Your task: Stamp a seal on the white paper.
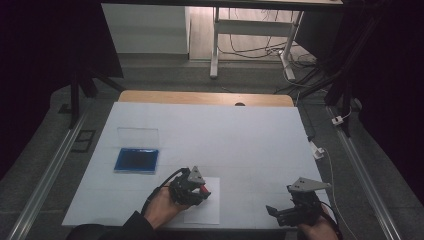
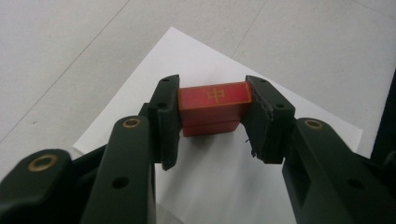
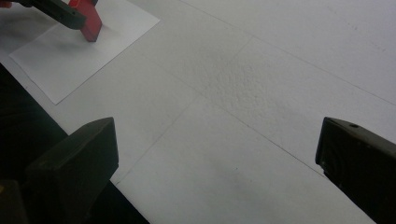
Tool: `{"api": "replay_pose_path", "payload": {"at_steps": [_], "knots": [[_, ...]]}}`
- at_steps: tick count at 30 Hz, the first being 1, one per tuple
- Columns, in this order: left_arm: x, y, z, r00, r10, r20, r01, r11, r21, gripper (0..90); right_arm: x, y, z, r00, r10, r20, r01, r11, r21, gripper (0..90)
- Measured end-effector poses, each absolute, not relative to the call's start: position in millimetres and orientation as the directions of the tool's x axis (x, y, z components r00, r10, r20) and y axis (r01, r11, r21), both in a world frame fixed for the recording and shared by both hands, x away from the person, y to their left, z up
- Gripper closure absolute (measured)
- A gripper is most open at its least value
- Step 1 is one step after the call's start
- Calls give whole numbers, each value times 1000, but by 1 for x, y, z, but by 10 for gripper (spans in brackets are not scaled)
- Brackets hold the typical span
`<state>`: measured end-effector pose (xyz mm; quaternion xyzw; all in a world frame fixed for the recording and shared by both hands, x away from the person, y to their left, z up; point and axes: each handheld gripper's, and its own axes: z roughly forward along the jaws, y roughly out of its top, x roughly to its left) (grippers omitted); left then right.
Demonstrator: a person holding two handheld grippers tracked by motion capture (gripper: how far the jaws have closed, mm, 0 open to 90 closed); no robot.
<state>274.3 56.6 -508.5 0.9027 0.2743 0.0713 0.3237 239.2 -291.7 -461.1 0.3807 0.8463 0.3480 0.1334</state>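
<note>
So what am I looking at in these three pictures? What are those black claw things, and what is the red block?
No robot here: a person holds a two-jaw hand tool in each hand. One picture looks down on the white table from above; the other two come from cameras riding on each tool, looking along its black jaws. The left gripper is shut on a red stamp block with a gold character on it, held over a white sheet of paper. The right gripper is open, with only bare table between its jaws. Farther left on the table lies a blue ink pad with its clear lid folded back.
</note>
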Motion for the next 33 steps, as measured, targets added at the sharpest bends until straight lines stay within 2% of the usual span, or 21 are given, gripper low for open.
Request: {"api": "replay_pose_path", "payload": {"at_steps": [15,33], "knots": [[263,51,-510,824,566,27,424,-649,631,583,239,-291,-461,-678,735,33,551,478,684,0],[274,60,-512,828,555,-83,472,-609,638,583,239,-291,-461,-678,735,33,551,478,684,0]]}}
